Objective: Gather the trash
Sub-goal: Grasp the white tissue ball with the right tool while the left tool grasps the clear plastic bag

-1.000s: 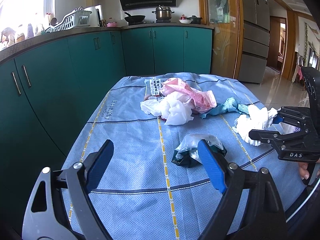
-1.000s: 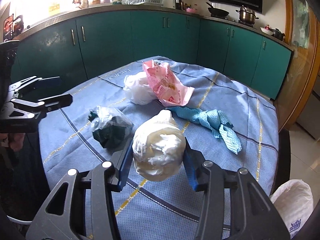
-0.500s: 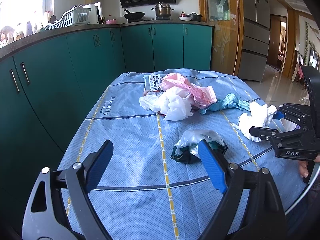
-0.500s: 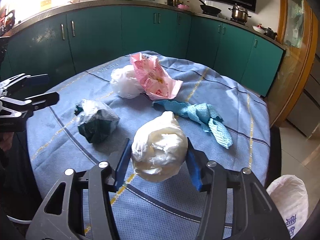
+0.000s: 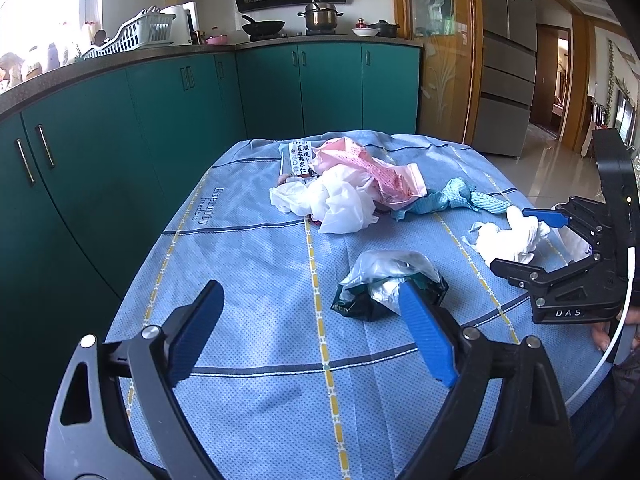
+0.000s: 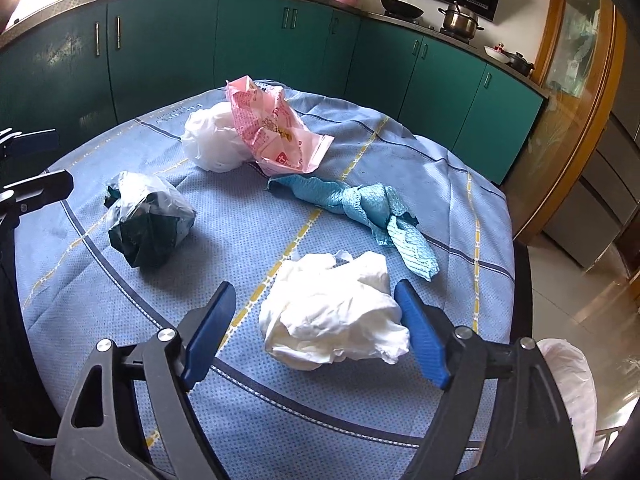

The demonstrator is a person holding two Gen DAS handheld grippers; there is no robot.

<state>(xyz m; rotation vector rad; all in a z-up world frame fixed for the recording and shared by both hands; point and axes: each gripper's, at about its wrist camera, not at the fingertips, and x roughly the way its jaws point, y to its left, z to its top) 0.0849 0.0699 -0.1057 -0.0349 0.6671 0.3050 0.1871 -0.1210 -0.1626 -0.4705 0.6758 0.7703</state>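
White wad (image 6: 334,316) loose by the table's (image 6: 460,184) near edge, right gripper (image 6: 316,332) jaws just spreading off it. Left gripper (image 5: 308,336) wide, empty. Dark bag (image 6: 148,220), pink wrapper (image 6: 276,128), blue rag (image 6: 360,208) still uncollected; hardly started.

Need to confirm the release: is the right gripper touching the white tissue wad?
Cannot tell. Right wrist view: right gripper open, jaws just widened; left pad clear of white tissue wad, right pad's edge meets it.
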